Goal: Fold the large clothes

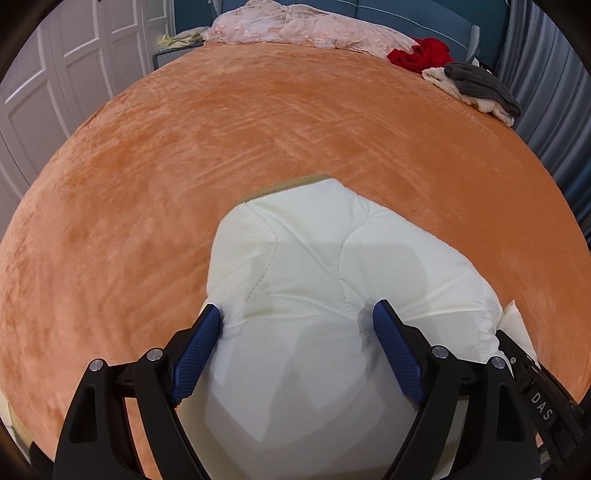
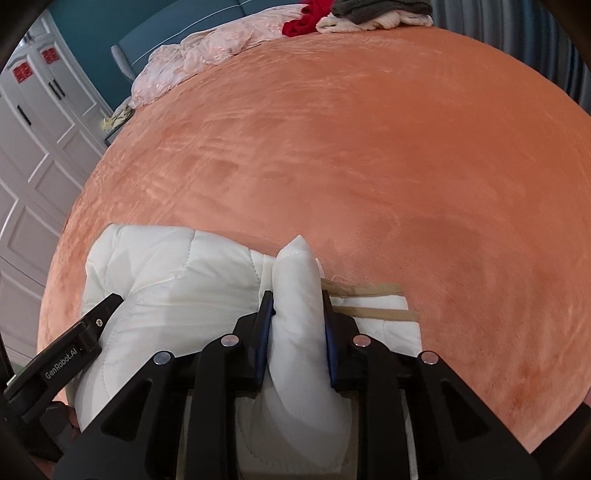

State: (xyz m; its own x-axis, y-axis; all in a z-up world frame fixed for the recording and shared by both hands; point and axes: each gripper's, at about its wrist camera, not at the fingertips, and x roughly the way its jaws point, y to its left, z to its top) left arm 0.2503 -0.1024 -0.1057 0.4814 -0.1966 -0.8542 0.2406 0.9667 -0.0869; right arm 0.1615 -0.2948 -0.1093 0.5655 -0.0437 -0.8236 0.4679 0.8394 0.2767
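Note:
A white quilted padded garment (image 1: 314, 266) lies bunched at the near edge of the orange bed cover (image 1: 258, 129). My left gripper (image 1: 297, 314) has its blue pads pressed into a thick puffy fold of it from both sides. In the right wrist view my right gripper (image 2: 298, 295) is shut on a narrower upright fold of the same white garment (image 2: 166, 266). The left gripper's black body (image 2: 74, 339) shows at the left of that view. Tan trim strips (image 2: 373, 314) lie just right of the right gripper.
A pink floral quilt (image 1: 295, 26) is heaped at the far end of the bed. Red (image 1: 421, 51), grey (image 1: 480, 85) and cream clothes are piled at the far right corner. White wardrobe doors (image 1: 55, 92) stand left; a grey curtain (image 1: 554, 92) hangs right.

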